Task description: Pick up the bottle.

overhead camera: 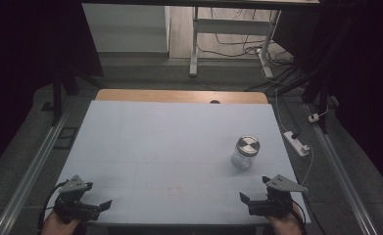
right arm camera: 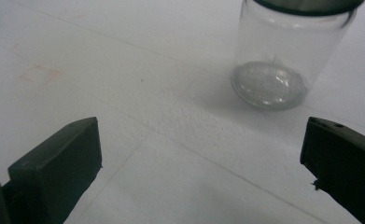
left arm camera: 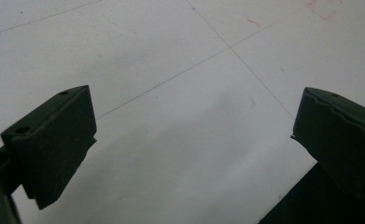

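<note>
A clear glass jar (overhead camera: 245, 152) with a metal screw lid stands upright on the right half of the white table top (overhead camera: 169, 147). My right gripper (overhead camera: 255, 188) is open near the front right edge, a short way in front of the jar. In the right gripper view the jar (right arm camera: 283, 60) looks empty and stands ahead and to the right of the open right gripper (right arm camera: 201, 135), apart from both jaws. My left gripper (overhead camera: 97, 195) is open at the front left corner. In the left gripper view the left gripper (left arm camera: 194, 112) has only bare table between its jaws.
Faint pencil lines and red marks cross the white top (left arm camera: 171, 56). A wooden strip (overhead camera: 179, 95) borders its far edge. A white power strip (overhead camera: 297, 143) and cables lie on the floor at the right, metal rails (overhead camera: 32, 166) run along both sides, and a white desk frame (overhead camera: 194, 44) stands behind.
</note>
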